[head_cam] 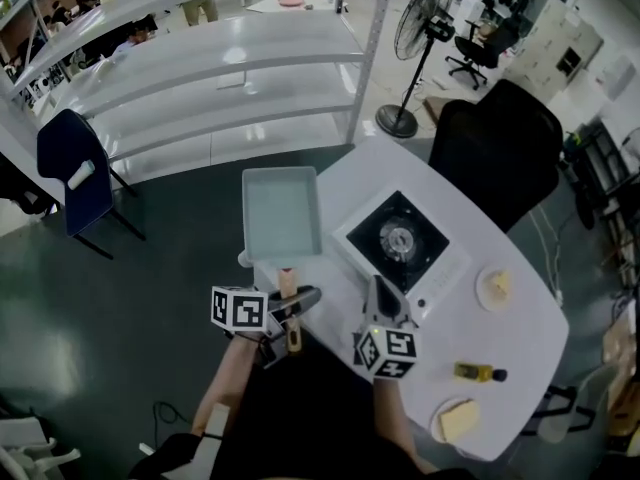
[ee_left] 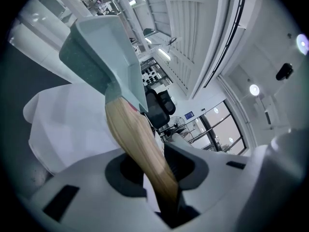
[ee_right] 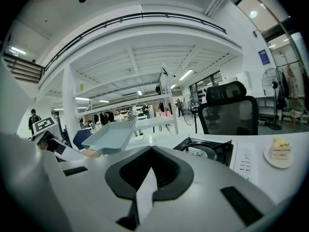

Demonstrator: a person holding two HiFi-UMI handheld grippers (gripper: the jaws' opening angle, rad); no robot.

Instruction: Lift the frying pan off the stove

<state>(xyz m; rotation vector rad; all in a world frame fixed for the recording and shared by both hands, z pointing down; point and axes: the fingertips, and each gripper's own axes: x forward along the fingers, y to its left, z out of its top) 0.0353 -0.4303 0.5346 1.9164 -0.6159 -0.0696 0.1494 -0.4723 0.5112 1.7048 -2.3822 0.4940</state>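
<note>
The frying pan (head_cam: pixel 282 211) is a pale blue-green rectangular pan with a wooden handle (head_cam: pixel 288 283). It is held in the air to the left of the stove (head_cam: pixel 397 240), over the white table's (head_cam: pixel 530 338) left edge. My left gripper (head_cam: pixel 290 306) is shut on the handle. In the left gripper view the handle (ee_left: pixel 137 144) runs between the pads up to the pan (ee_left: pixel 104 47). My right gripper (head_cam: pixel 385 300) is shut and holds nothing, just in front of the stove's near corner. The right gripper view shows the pan (ee_right: pixel 108 135) at left and the bare burner of the stove (ee_right: pixel 207 149) at right.
Two plates of food (head_cam: pixel 495 288) (head_cam: pixel 458 420) and a small bottle (head_cam: pixel 480 372) lie on the table's right side. A black office chair (head_cam: pixel 495 153) stands behind the stove. A fan (head_cam: pixel 410 48), a white shelf rack (head_cam: pixel 220 68) and a blue chair (head_cam: pixel 70 168) stand beyond.
</note>
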